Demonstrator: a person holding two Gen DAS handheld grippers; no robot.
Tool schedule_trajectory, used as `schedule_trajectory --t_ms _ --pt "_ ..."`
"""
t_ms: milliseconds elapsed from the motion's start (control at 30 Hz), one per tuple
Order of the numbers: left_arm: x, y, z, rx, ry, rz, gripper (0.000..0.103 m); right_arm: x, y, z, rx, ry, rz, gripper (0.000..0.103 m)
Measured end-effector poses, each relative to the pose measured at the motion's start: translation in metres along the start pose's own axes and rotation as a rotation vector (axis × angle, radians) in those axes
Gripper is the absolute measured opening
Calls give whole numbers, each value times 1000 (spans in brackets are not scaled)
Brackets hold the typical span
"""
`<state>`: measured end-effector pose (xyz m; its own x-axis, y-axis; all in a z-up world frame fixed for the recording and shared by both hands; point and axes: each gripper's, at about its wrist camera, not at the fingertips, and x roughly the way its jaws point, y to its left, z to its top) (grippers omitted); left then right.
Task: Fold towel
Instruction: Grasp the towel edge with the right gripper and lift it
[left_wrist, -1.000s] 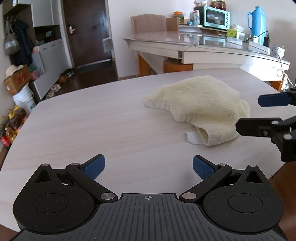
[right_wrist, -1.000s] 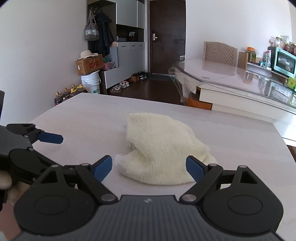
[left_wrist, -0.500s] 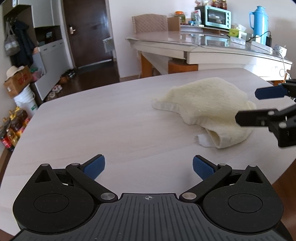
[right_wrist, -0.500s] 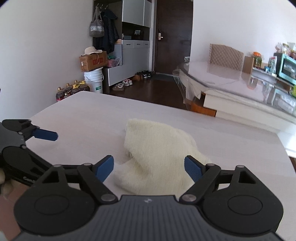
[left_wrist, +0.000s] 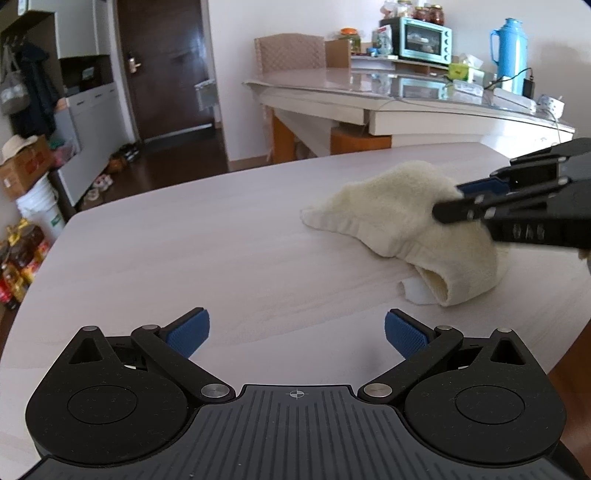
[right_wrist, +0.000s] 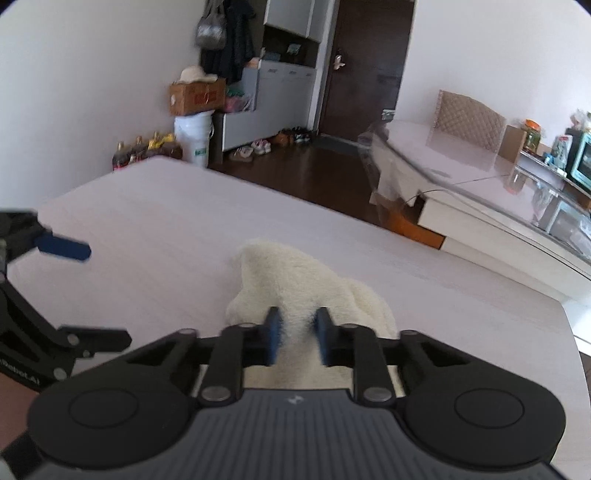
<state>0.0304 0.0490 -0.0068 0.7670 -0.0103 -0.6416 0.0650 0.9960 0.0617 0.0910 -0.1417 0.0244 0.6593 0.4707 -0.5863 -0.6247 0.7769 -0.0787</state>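
Note:
A crumpled cream towel (left_wrist: 399, 221) lies in a heap on the pale wooden table (left_wrist: 184, 258), right of centre in the left wrist view. My right gripper (left_wrist: 450, 203) reaches in from the right. Its jaws are closing on a raised fold at the top of the towel (right_wrist: 295, 280), and the blue pads (right_wrist: 273, 332) press into the pile on both sides. My left gripper (left_wrist: 297, 328) is open above bare table, short of the towel and to its left, with nothing between its fingers. The right wrist view shows it (right_wrist: 99, 293) at the left edge.
The table's far edge (right_wrist: 258, 181) and right edge (left_wrist: 576, 325) drop to dark floor. Beyond stands a glass-topped table (left_wrist: 406, 99) with a teal oven (left_wrist: 424, 37) and a blue thermos (left_wrist: 508, 51). Bottles (left_wrist: 18, 266), a bucket and boxes sit by the left wall.
The right gripper moved forward over the towel and its jaws went from wide open to nearly together, pinching a fold. The left gripper stayed open and hardly moved.

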Motion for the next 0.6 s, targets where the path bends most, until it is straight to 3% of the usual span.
schedule_trajectory --t_ms 133,300,367,533,600 --pt "4 -6 3 27 -24 -50 103 -22 -26 6 87 -74 8 17" --pt "6 -15 8 44 -36 -74 103 -49 -45 24 94 -184 -27 16" --pt "6 -17 8 44 -37 -78 103 -55 -52 31 110 -204 8 16" --pt "7 -19 7 56 -32 -80 103 -35 -51 30 94 -160 65 17" --pt "9 -19 6 61 -35 -81 103 -19 -49 27 92 -118 95 21"
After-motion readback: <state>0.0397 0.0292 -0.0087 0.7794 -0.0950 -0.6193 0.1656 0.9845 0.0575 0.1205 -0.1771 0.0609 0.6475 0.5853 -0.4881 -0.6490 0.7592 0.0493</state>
